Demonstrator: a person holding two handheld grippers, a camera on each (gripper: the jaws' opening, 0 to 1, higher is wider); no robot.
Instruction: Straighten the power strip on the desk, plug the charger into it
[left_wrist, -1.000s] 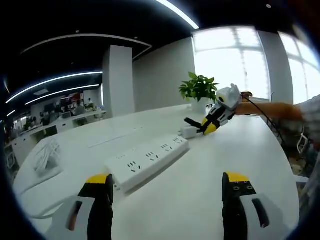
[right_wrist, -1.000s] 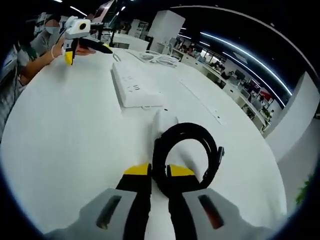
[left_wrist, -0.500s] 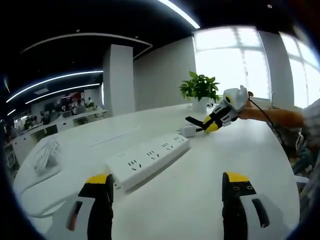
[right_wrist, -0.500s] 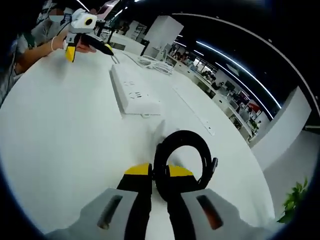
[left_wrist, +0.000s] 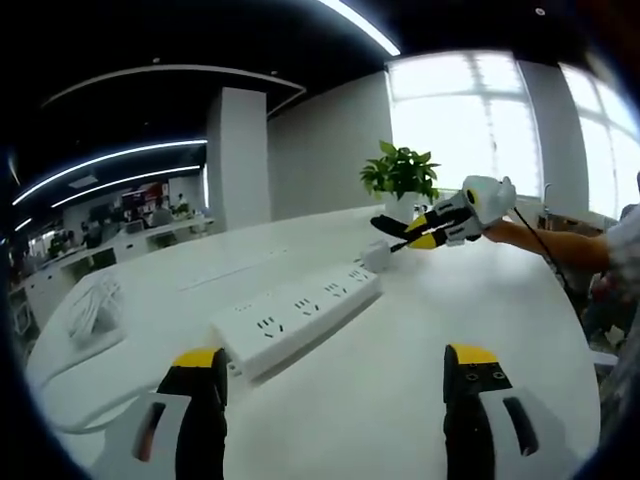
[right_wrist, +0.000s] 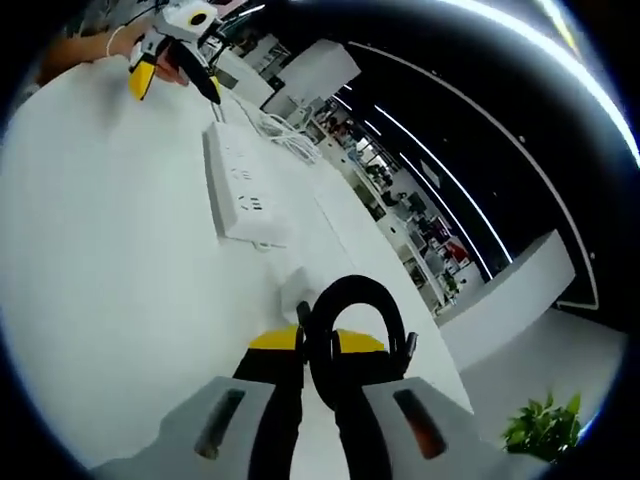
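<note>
Right gripper (right_wrist: 317, 345) is clenched on the charger's coiled black cable (right_wrist: 352, 335), whose loop rises just beyond the yellow-tipped jaws; the white charger (right_wrist: 303, 282) lies on the desk (right_wrist: 110, 270) just ahead of them. Farther on, the strip (right_wrist: 238, 185) lies flat, sockets up, and the left gripper (right_wrist: 172, 70) hangs near its far end, held by a hand (right_wrist: 160, 45), with a bundle of white cord (right_wrist: 285, 125) beyond.

Left gripper (left_wrist: 335, 375) has its jaws spread wide, holding nothing. In its own view the strip (left_wrist: 300, 315) runs diagonally away from just ahead of the left jaw, and the right gripper (left_wrist: 415, 232) hovers above the charger (left_wrist: 376, 258) at the far end. A plant (left_wrist: 400, 172) stands behind.
</note>
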